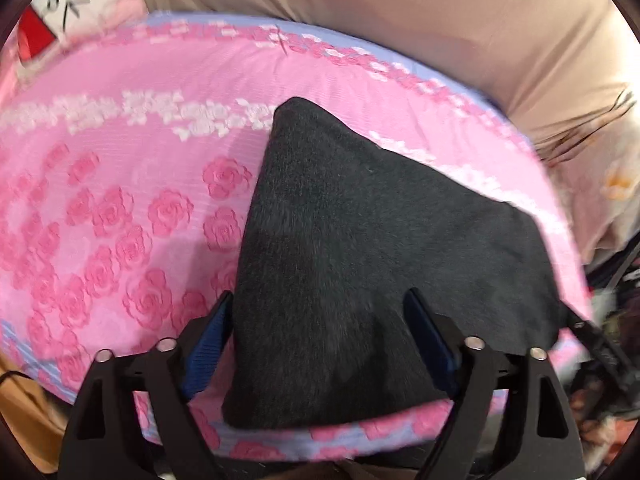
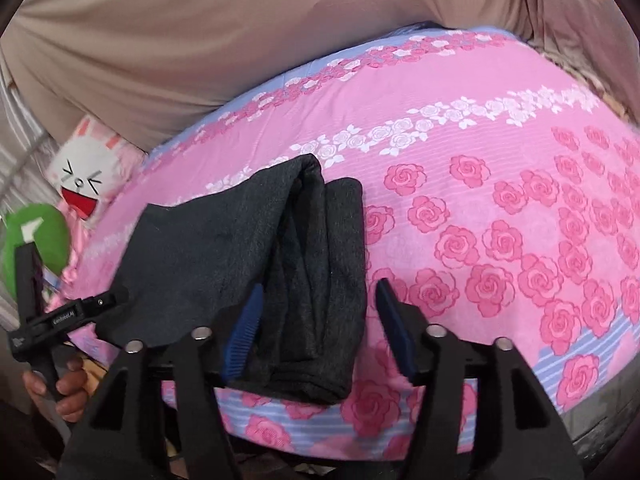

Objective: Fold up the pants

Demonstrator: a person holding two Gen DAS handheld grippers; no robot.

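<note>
The dark grey pants [image 1: 360, 264] lie folded into a compact bundle on the pink rose-print bed sheet [image 1: 120, 220], near its front edge. My left gripper [image 1: 320, 312] is open, its blue-padded fingers [image 1: 212, 336] spread either side of the bundle's near end, above it. In the right wrist view the pants [image 2: 256, 248] show stacked folded layers. My right gripper [image 2: 320, 300] is open, straddling the bundle's right part, holding nothing. The left gripper's body [image 2: 64, 316] shows at the left, held by a hand.
A beige padded headboard [image 2: 200, 40] runs along the far side of the bed. A cartoon rabbit pillow [image 2: 86, 172] and a green object [image 2: 36, 240] lie at the left end. Clutter [image 1: 608, 360] sits beyond the bed's right edge.
</note>
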